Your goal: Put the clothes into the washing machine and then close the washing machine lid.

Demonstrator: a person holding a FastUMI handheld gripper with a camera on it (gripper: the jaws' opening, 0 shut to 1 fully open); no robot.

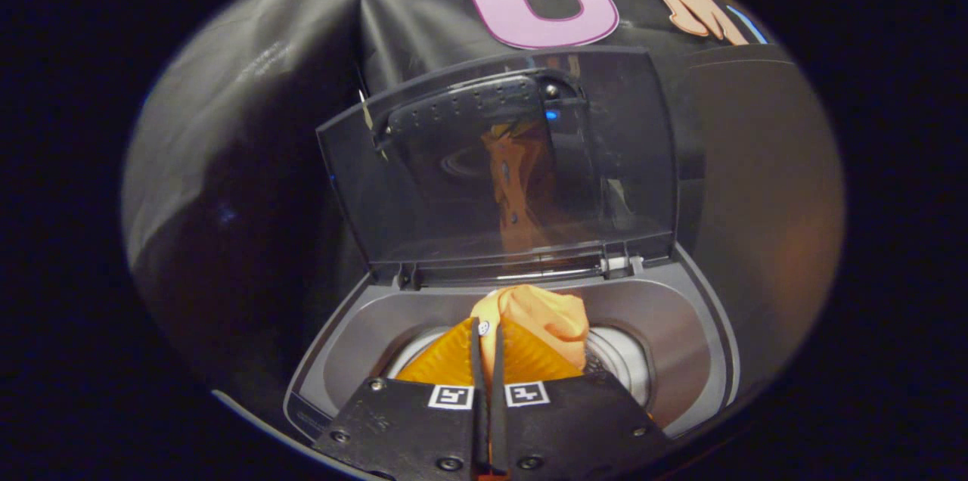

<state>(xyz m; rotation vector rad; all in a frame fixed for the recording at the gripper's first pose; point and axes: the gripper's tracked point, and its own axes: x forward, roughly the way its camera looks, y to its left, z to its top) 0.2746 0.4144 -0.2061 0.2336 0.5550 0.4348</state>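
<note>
Hand-held gripper point(488, 337) sits low over the washing machine point(696, 330), its two fingers nearly together w/ only a thin slit between them, pinching a fold of the orange cloth point(541, 318). Both fingers press on the fabric, so it's closed on the cloth. Each finger base carries a small black & white square marker. Cloth bunches up just ahead of the fingertips & spreads to both sides of them, a ribbed orange part showing left & right of the fingers, a paler crumpled lump rising just beyond the tips. Cloth hangs over the round drum opening point(624, 360); shiny drum rim visible on either side of the cloth, more on the right. Can't tell how much of the cloth is down inside the drum. Around the opening, the grey top of the machine curves away from the gripper. Beyond that, the lid point(423, 193) stands raised & open, hinged at the far edge of the opening, see-through & dark tinted, w/ an orange reflection of the cloth in it. Behind the lid, the black cloth wall point(249, 125) of the booth.
</note>
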